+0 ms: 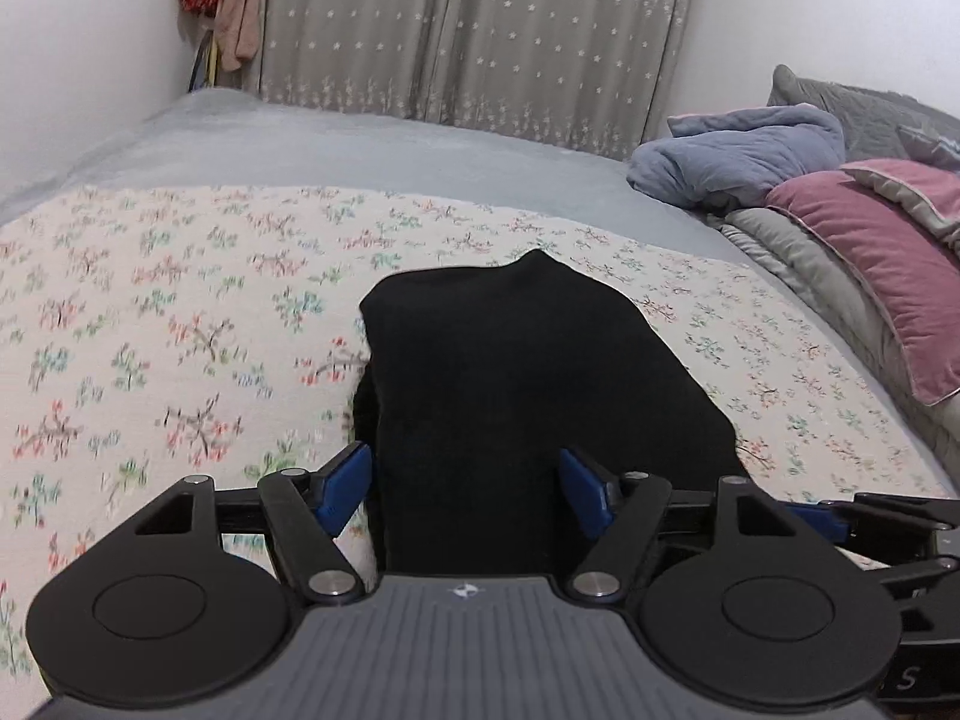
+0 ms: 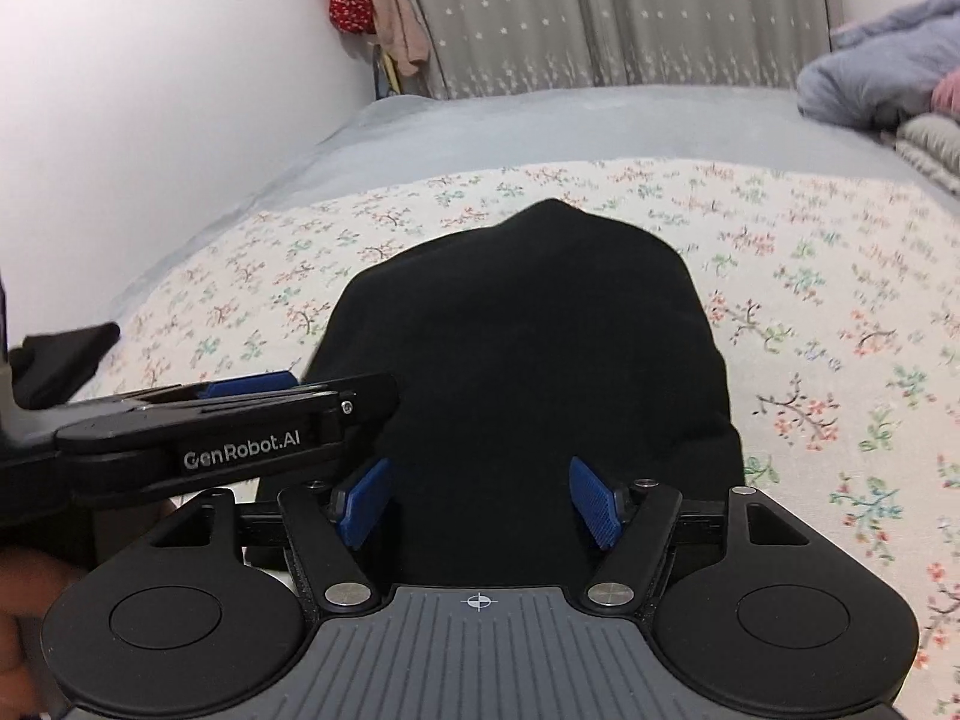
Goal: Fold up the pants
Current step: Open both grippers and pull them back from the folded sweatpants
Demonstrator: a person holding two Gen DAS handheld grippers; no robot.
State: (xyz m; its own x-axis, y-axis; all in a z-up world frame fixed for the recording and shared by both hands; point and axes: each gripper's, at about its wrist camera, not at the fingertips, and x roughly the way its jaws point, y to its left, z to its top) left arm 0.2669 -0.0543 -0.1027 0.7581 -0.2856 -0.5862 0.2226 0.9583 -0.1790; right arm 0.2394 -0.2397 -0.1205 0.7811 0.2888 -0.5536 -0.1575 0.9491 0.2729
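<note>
Both hand-held grippers — left (image 1: 465, 495), right (image 2: 477, 501) — gape wide, gripping nothing, above the black cloth pants (image 1: 516, 384); hasty closure at 12 o'clock risks pinching one layer, unfolding it.

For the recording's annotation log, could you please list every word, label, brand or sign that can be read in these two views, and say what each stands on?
"GenRobot.AI": white lettering on the side of the black left gripper, seen from the right wrist view.
"S": a lone white letter on the black gripper body at the left wrist view's lower right edge; anything beside it is cut off.
Small white crosshair sign, no letters: on the grey ribbed housing of the right gripper.
The folded black pants show no readable label.
</note>
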